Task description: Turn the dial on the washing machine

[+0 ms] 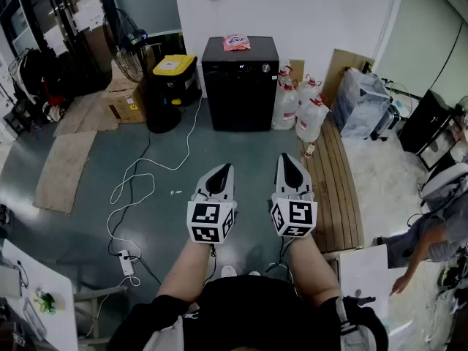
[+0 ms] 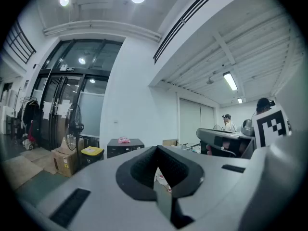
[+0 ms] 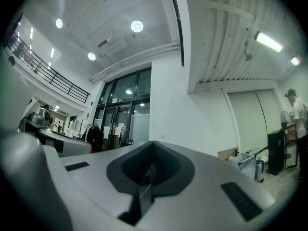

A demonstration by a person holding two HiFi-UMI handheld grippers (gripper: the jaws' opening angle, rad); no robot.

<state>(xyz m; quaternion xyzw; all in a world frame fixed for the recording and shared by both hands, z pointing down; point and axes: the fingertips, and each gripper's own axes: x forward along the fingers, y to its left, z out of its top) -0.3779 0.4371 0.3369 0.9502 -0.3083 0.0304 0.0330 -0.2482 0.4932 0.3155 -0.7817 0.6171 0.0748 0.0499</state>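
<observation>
The black washing machine (image 1: 240, 86) stands against the far wall, a small silver dial (image 1: 266, 68) at the right of its control strip and a pink bag (image 1: 236, 42) on top. It also shows small and distant in the left gripper view (image 2: 124, 147). My left gripper (image 1: 221, 168) and right gripper (image 1: 287, 157) are held side by side in front of me, well short of the machine, over the grey floor. Both have their jaws together with nothing between them, as the left gripper (image 2: 156, 153) and the right gripper (image 3: 151, 165) show in their own views.
Large water bottles (image 1: 300, 108) stand right of the machine, a black bin with a yellow lid (image 1: 172, 79), a fan (image 1: 128, 46) and cardboard boxes (image 1: 121, 97) to its left. A white cable with a power strip (image 1: 126, 262) lies on the floor at left. Wooden planks (image 1: 340, 174) and a person (image 1: 431, 240) are at right.
</observation>
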